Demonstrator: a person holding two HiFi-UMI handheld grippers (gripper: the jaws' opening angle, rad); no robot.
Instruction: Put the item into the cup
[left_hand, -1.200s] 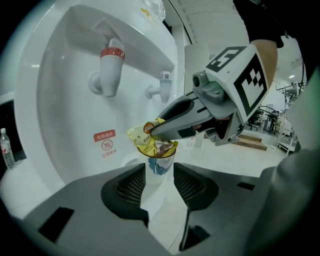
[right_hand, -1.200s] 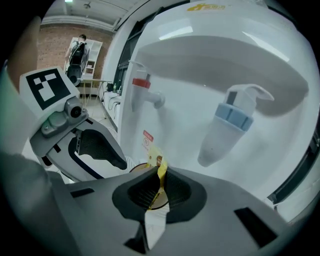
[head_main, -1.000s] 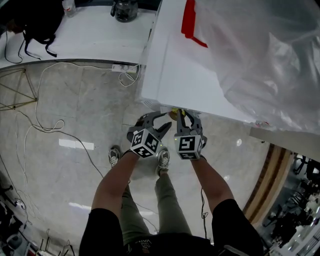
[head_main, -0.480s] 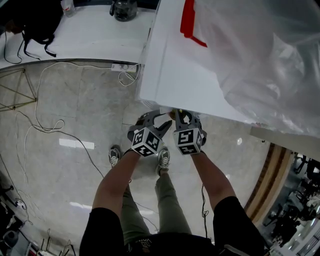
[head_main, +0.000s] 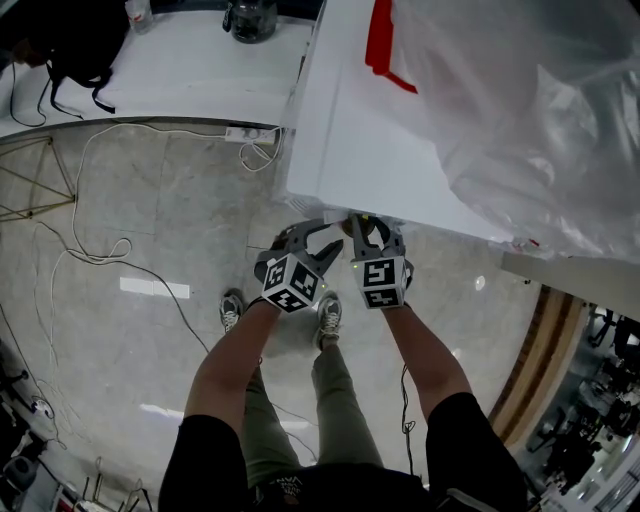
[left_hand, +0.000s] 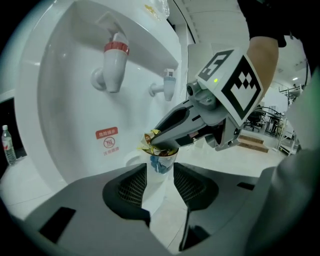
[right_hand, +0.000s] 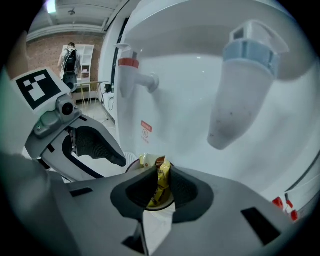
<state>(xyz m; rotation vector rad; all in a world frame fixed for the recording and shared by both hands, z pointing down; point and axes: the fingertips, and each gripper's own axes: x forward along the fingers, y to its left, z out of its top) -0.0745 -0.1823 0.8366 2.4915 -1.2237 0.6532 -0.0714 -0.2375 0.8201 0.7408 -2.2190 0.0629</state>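
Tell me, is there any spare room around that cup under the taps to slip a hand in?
Bare white ledge lies under the red tap, beside the cup; under the blue tap looks open too. At the cup it is crowded: the right gripper holds a yellow packet at its mouth, and the open left gripper sits close beside.

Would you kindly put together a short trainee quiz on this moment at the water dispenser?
1. What does the right gripper hold at the mouth of the cup? A) a yellow packet B) a spoon C) a lid
2. True or false: the left gripper is shut on the cup.
3. Fill in: one tap bears a red band; the other tap has a ___ top.
Key: 1 A; 2 false, its jaws stand apart; 3 blue.
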